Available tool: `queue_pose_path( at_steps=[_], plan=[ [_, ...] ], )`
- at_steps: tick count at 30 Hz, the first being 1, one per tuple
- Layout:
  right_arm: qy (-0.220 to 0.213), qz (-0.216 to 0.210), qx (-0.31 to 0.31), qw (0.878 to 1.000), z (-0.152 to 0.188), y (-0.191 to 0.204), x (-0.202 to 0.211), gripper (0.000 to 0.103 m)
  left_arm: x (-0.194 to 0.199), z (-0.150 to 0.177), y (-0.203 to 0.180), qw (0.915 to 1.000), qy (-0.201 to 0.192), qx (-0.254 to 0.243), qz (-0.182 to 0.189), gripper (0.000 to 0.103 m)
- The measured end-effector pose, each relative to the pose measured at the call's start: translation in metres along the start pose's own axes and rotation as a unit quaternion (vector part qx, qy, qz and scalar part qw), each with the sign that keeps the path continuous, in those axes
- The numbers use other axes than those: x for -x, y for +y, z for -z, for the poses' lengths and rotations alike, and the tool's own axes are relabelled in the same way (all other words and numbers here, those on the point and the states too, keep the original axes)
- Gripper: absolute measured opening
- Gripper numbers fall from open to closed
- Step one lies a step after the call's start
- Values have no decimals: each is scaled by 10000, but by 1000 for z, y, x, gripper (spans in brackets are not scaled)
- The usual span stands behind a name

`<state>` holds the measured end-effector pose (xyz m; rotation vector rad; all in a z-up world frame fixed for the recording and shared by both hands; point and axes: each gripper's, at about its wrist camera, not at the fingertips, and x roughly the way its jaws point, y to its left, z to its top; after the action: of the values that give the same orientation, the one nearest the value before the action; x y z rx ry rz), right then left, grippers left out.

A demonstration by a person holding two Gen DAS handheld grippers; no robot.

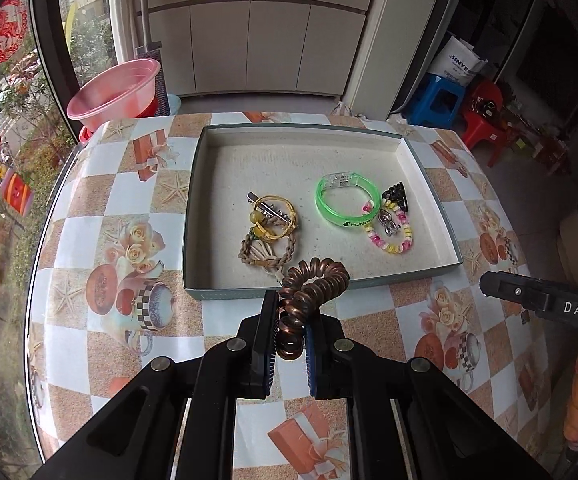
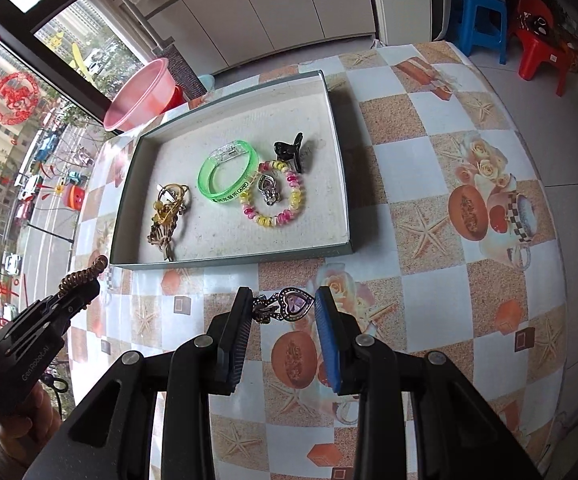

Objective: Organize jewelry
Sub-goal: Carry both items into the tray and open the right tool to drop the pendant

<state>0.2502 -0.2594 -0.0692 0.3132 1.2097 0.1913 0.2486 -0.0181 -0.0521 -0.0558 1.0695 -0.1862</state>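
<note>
Left gripper (image 1: pixel 291 332), jaws clamped on a light, springy coil hair tie (image 1: pixel 309 292), hovers at the tray's (image 1: pixel 197 216) 6 o'clock edge, while the right gripper's (image 2: pixel 283 312) jaws stand apart around a small, stiff heart brooch (image 2: pixel 295 304) on the worktop (image 2: pixel 429 216).

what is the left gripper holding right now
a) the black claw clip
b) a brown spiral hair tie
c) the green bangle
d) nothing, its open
b: the left gripper is shut on the brown spiral hair tie, whose coil sticks up between its fingers just short of the tray, while the green bangle and the black claw clip lie in the tray.
</note>
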Motion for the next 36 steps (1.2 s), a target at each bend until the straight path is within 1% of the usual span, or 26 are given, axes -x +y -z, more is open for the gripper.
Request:
queue_pose_path(
  at_steps=[4, 8, 12, 20, 28, 36],
  plan=[
    [-50, -14, 97, 9999, -15, 5, 0, 35, -10, -15, 3, 9999, -16, 123, -80, 25],
    [-86, -84, 30, 9999, -33, 5, -6, 35, -23, -32, 10, 9994, -39, 302, -172, 25],
    [-109, -106, -12, 9999, -52, 4, -16, 35, -40, -44, 15, 9986, 21, 445, -301, 25],
    [-74, 33, 45, 10000, -84, 7, -41, 35, -73, -57, 12, 9975, 132, 413, -550, 25],
    [68, 74, 133, 9999, -97, 7, -66, 35, -95, -63, 9, 9966, 176, 295, -746, 25],
    [243, 161, 162, 9994, -93, 1, -87, 35, -113, -61, 3, 9957, 223, 134, -891, 25]
  ],
)
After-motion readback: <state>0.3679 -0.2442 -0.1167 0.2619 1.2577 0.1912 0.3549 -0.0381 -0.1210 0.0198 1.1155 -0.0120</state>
